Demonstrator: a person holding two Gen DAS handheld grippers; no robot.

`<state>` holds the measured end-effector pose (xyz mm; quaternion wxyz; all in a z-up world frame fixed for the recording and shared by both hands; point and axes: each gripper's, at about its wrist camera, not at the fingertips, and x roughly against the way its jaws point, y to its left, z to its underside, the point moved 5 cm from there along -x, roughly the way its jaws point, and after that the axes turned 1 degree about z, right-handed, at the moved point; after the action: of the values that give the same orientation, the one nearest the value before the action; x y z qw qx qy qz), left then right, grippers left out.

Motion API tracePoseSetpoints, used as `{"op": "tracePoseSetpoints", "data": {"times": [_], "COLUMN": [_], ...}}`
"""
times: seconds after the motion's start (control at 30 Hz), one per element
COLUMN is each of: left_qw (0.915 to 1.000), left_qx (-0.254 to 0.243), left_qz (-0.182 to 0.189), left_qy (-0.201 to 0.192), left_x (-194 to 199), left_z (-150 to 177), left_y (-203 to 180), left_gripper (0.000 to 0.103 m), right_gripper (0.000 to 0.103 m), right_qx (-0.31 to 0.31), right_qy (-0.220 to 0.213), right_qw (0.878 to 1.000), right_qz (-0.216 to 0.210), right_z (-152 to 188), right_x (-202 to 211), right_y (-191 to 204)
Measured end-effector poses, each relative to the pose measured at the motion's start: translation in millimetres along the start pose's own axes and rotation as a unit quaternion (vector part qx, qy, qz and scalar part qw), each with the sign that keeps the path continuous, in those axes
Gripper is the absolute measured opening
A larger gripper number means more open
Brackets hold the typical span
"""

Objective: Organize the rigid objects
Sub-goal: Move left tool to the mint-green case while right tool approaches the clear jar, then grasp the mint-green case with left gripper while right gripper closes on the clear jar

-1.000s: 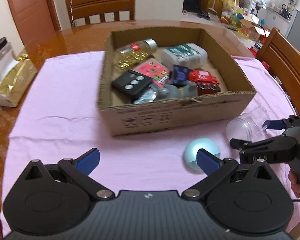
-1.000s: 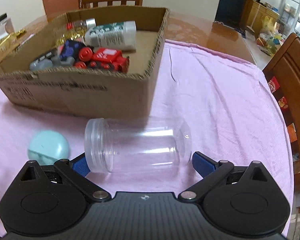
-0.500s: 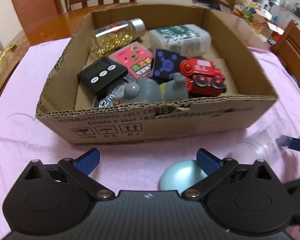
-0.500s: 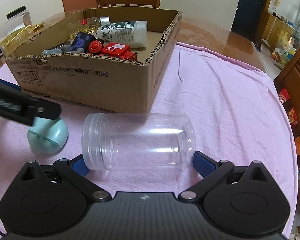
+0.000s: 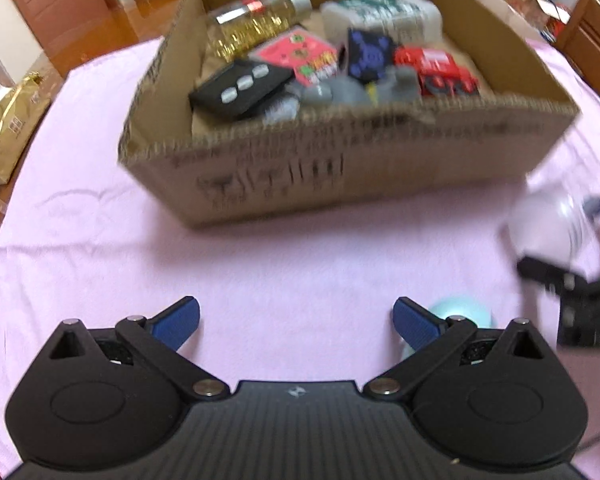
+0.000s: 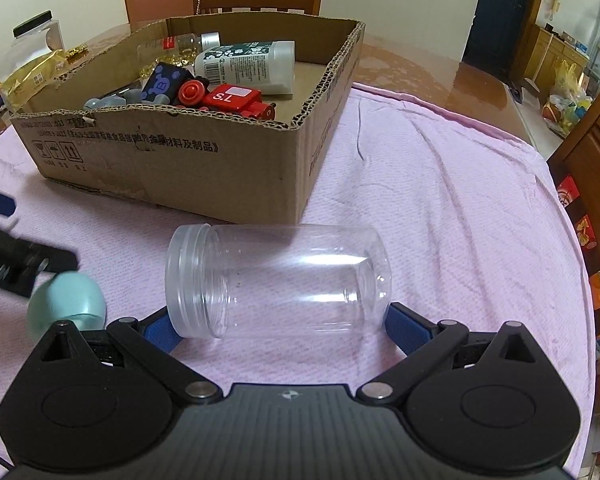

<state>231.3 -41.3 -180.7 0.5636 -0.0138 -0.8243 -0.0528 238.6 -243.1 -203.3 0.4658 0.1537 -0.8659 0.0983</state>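
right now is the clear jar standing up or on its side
On its side. The clear jar lies on the pink cloth, its open, lidless mouth pointing left, between the right gripper fingers.

Left gripper (image 5: 296, 320): drawn back from the cardboard box (image 5: 340, 168) and shifted left; its view is now blurred.
Teal ball (image 5: 460, 312): now seen behind the left gripper's right finger, no longer between the fingers.
Clear jar (image 6: 276, 276): seen slightly larger and higher between the right gripper (image 6: 276, 330) fingers.
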Motion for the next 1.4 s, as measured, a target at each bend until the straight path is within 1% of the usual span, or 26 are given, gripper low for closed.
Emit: {"op": "tracePoseSetpoints", "data": {"times": [0.1, 0.23, 0.4, 0.57, 0.67, 0.77, 0.93, 1.03, 1.07, 1.13, 1.2, 1.3, 1.4], "left_qw": [0.9994, 0.9976, 0.9931, 0.9901, 0.9911, 0.9933, 0.9965, 0.9974, 0.9977, 0.9976, 0.9967, 0.9959, 0.9962], "left_qx": [-0.031, -0.062, -0.075, -0.087, -0.08, -0.063, -0.05, -0.041, -0.036, -0.035, -0.041, -0.052, -0.048], "left_qz": [0.012, 0.023, 0.082, 0.105, 0.104, 0.095, 0.063, 0.054, 0.051, 0.053, 0.06, 0.063, 0.063], "left_qy": [0.001, -0.022, -0.035, -0.031, -0.023, -0.019, -0.022, -0.027, -0.026, -0.028, -0.037, -0.04, -0.036], "left_x": [7, 26, 43, 31, 21, 11, 7, 7, 6, 8, 11, 14, 14], "left_z": [11, 19, 18, 20, 22, 21, 23, 25, 24, 23, 22, 19, 17], "left_y": [-3, -7, -23, -47, -53, -50, -32, -23, -22, -24, -31, -39, -43], "left_gripper": [0.102, 0.102, 0.102, 0.102, 0.102, 0.102, 0.102, 0.102, 0.101, 0.095, 0.082, 0.074, 0.068], "right_gripper": [0.103, 0.103, 0.103, 0.103, 0.103, 0.103, 0.103, 0.103, 0.103, 0.103, 0.103, 0.103, 0.103], "right_qx": [0.004, 0.011, 0.018, 0.032, 0.039, 0.042, 0.042, 0.043, 0.042, 0.042, 0.042, 0.04, 0.036], "right_qy": [-0.001, -0.002, -0.004, -0.002, -0.001, 0.001, 0.001, -0.001, -0.001, -0.001, -0.001, 0.001, 0.007], "right_qw": [1.0, 1.0, 1.0, 0.999, 0.999, 0.999, 0.999, 0.999, 0.999, 0.999, 0.999, 0.999, 0.999], "right_qz": [-0.003, -0.008, -0.013, -0.023, -0.028, -0.029, -0.03, -0.03, -0.03, -0.03, -0.03, -0.029, -0.026], "right_z": [0, 0, 1, 2, 3, 3, 3, 3, 3, 4, 4, 4, 2], "right_x": [0, 0, 0, 1, 2, 2, 2, 2, 2, 2, 2, 2, 2], "right_y": [0, -1, -1, -3, -4, -4, -5, -4, -4, -5, -5, -5, -4]}}
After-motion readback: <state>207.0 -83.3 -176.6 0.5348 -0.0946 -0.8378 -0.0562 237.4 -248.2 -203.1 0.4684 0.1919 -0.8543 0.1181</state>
